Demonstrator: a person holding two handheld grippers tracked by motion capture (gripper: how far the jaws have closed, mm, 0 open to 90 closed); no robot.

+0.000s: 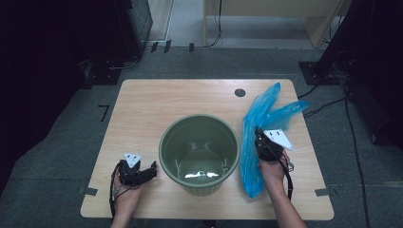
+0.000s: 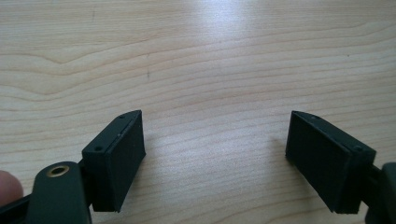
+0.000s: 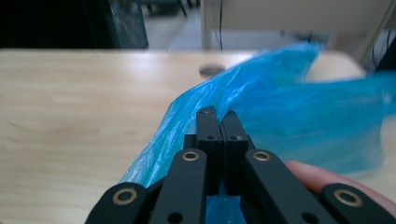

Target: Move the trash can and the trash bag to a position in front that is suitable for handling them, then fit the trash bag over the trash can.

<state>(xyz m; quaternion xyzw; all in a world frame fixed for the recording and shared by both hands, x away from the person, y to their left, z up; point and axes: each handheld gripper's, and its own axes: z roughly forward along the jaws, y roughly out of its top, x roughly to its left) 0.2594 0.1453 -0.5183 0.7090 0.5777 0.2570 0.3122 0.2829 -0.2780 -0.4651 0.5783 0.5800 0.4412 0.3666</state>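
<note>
A green plastic bucket (image 1: 198, 153) stands upright and hollow in the middle of the wooden table (image 1: 142, 109). To its right lies a long blue plastic bag (image 1: 259, 123), stretched from the near edge toward the far right corner. My right gripper (image 1: 260, 137) is shut on the bag's middle; in the right gripper view the jaws press together on the blue film (image 3: 261, 107) at my right gripper (image 3: 218, 114). My left gripper (image 1: 151, 170) rests low at the bucket's left, open, and in the left gripper view my left gripper (image 2: 212, 144) has only bare wood between its jaws.
A round dark cable hole (image 1: 240, 92) sits near the table's far edge. Grey floor surrounds the table, with dark stands and cables (image 1: 328, 66) at the back right and dark equipment (image 1: 109, 42) at the back left.
</note>
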